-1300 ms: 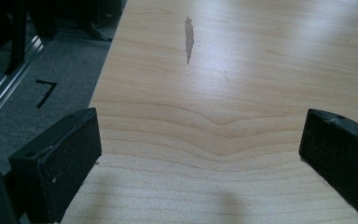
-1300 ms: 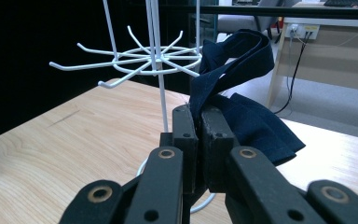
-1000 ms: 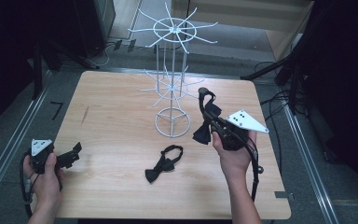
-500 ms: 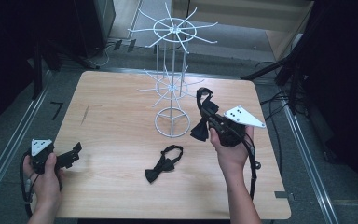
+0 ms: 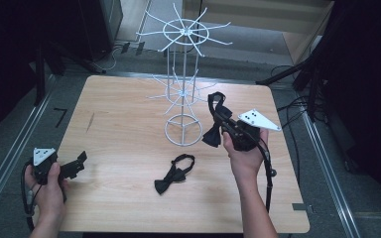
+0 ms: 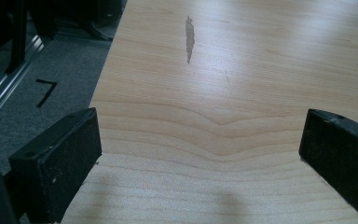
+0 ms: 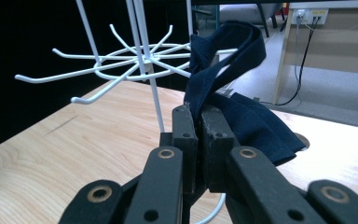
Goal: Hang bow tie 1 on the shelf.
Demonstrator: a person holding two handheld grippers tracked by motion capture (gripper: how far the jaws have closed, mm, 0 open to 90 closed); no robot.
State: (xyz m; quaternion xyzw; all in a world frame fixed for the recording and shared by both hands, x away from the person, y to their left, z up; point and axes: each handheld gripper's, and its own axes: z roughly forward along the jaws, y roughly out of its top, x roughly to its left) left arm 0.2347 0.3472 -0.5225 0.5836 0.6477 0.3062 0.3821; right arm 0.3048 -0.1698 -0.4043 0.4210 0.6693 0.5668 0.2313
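The right hand-held gripper was clamped on the strap of a dark bow tie, held up beside the white wire rack. Soft and light, it would droop, so the strap seemed the best grip. The left hand-held gripper stood wide open, empty, over the desk; the high view showed another bow tie lying there.

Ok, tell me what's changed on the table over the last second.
The right gripper, clamped on the dark bow tie, has edged slightly towards the white wire rack, lifting the tie's strap nearer the lower hooks. The left gripper stays open and unmoved at the table's near left corner. The other bow tie lies where it was.
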